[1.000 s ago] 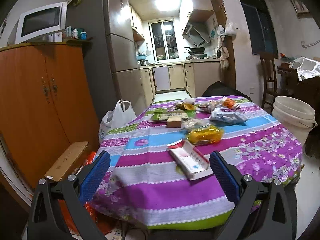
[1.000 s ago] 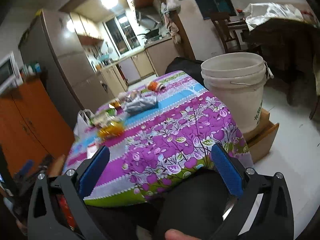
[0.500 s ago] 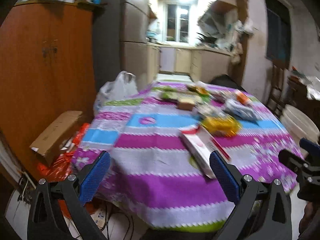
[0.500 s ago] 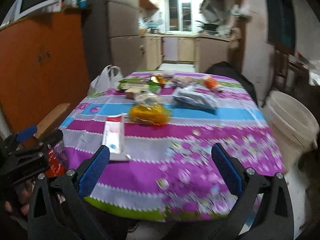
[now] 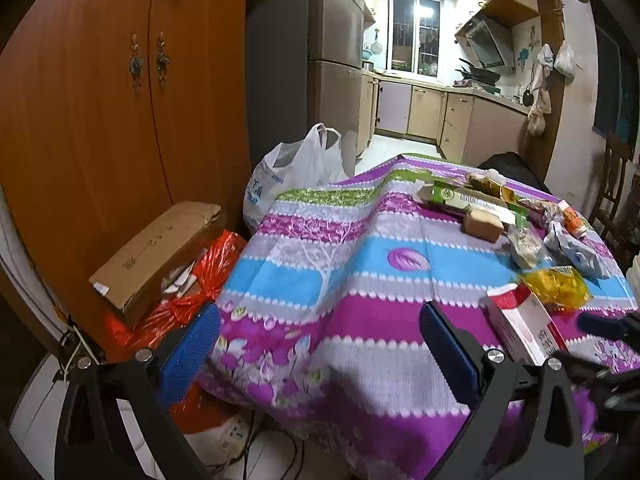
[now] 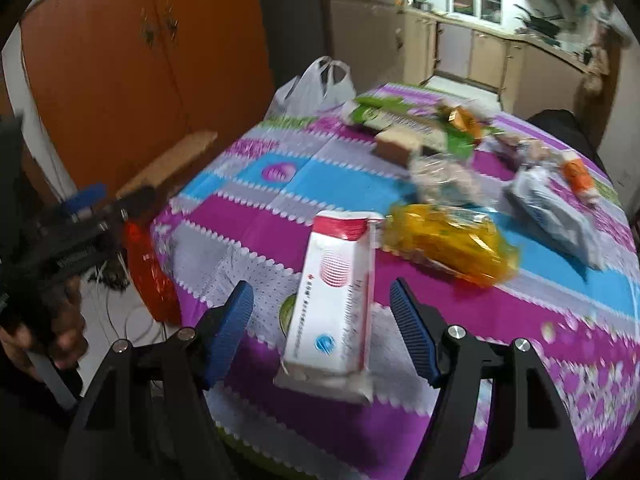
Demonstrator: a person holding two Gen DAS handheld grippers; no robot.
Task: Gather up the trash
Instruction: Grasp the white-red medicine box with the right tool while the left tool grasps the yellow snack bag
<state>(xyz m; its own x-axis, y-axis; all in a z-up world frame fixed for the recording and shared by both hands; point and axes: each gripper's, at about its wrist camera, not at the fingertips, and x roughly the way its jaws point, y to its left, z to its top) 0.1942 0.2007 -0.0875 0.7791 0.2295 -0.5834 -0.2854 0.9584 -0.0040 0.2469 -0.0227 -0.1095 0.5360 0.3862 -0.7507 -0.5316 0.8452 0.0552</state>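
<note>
Trash lies on a table with a purple, blue and white striped cloth point(image 5: 340, 280). A red and white carton point(image 6: 336, 292) lies nearest; my right gripper point(image 6: 322, 308) is open, its fingers on either side of the carton's near end, not touching it. Behind it lie a yellow wrapper point(image 6: 448, 240), a blue-white packet point(image 6: 552, 208), a brown block point(image 6: 398, 146) and a green package point(image 6: 384, 116). My left gripper point(image 5: 320, 344) is open and empty over the table's left front edge. The carton also shows in the left wrist view point(image 5: 524, 328).
A white plastic bag point(image 5: 296, 168) hangs at the table's far left corner. A cardboard box point(image 5: 156, 256) and red plastic bag point(image 5: 200, 280) sit on the floor by an orange cabinet point(image 5: 120, 120). Cables point(image 5: 256, 444) lie on the floor under the table edge.
Both grippers swung left and closer to the table. The right gripper came down around the red and white carton. The left gripper now faces the table's left side.
</note>
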